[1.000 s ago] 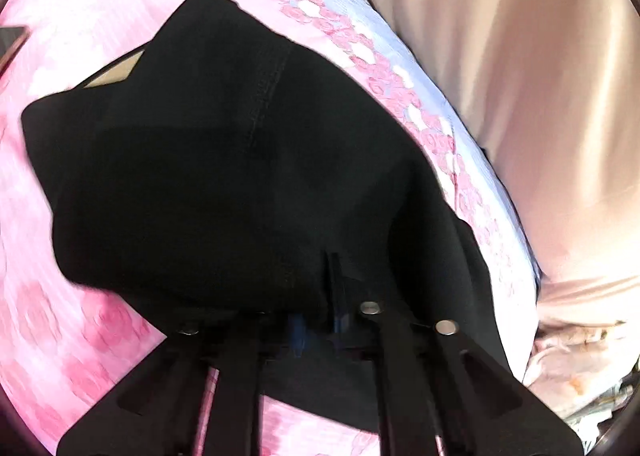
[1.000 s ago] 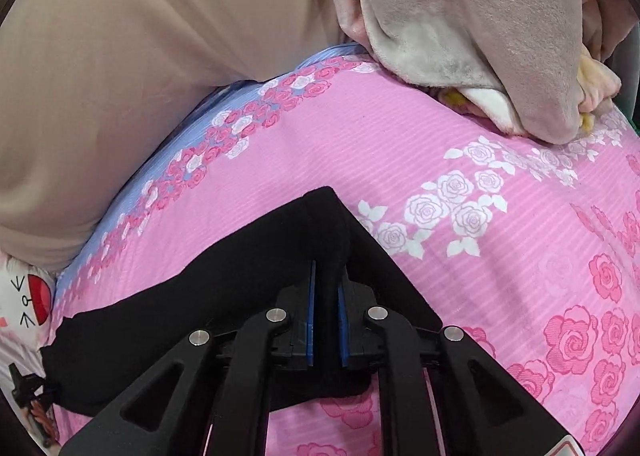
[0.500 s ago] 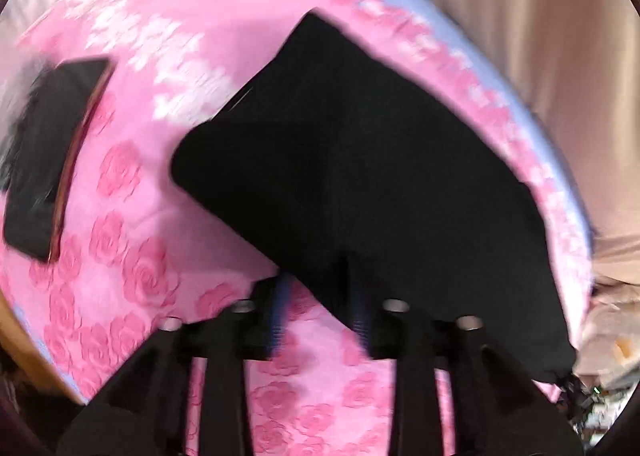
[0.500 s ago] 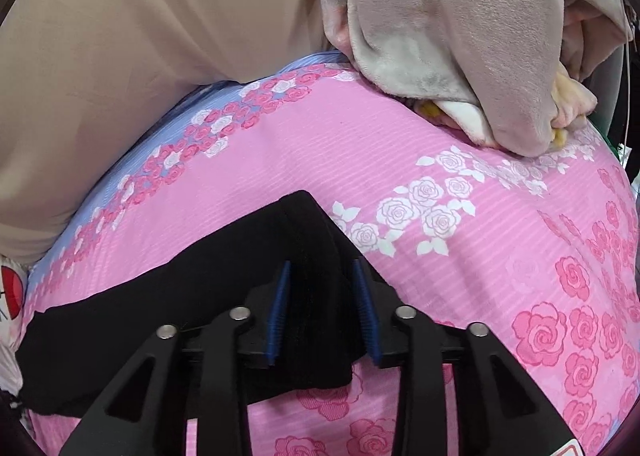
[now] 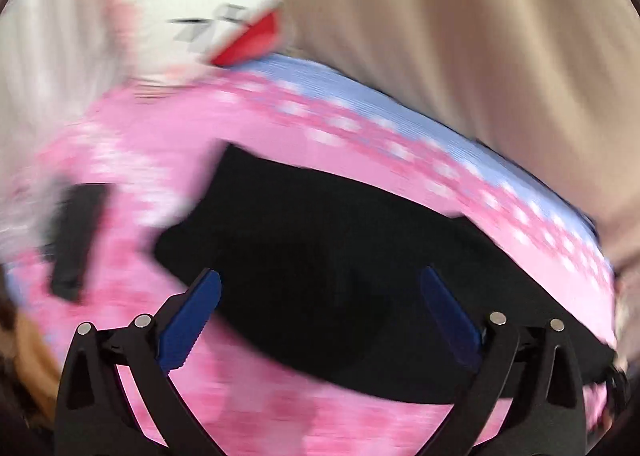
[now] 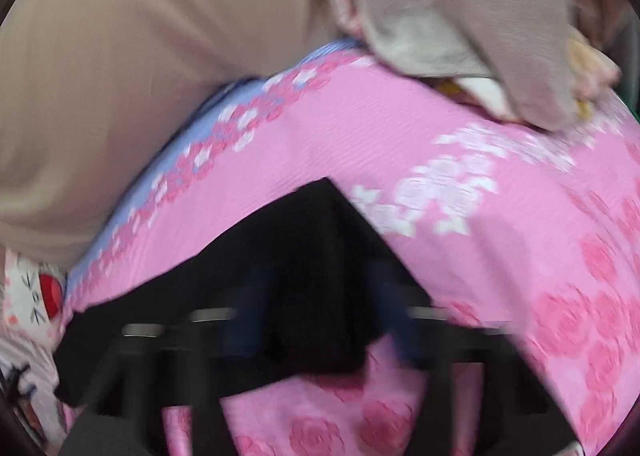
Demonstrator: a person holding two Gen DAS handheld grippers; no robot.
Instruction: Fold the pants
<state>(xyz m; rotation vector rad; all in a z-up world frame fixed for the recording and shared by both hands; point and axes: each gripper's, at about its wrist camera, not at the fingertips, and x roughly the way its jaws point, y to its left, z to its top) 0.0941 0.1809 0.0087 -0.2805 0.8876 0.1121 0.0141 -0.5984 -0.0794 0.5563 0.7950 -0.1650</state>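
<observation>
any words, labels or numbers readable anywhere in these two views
None can be read.
The white plush toy bears only a printed cartoon face, no letters.
The pink rose bedsheet carries a flower pattern only.
The black pants show no visible tag.
The dark flat object is too blurred to tell.

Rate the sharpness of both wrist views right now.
Left wrist view: heavy motion smear across the pink floral sheet and black pants, though the left gripper stays crisp. Right wrist view: milder blur overall, but the right gripper is streaked into ghosted fingers.
</observation>
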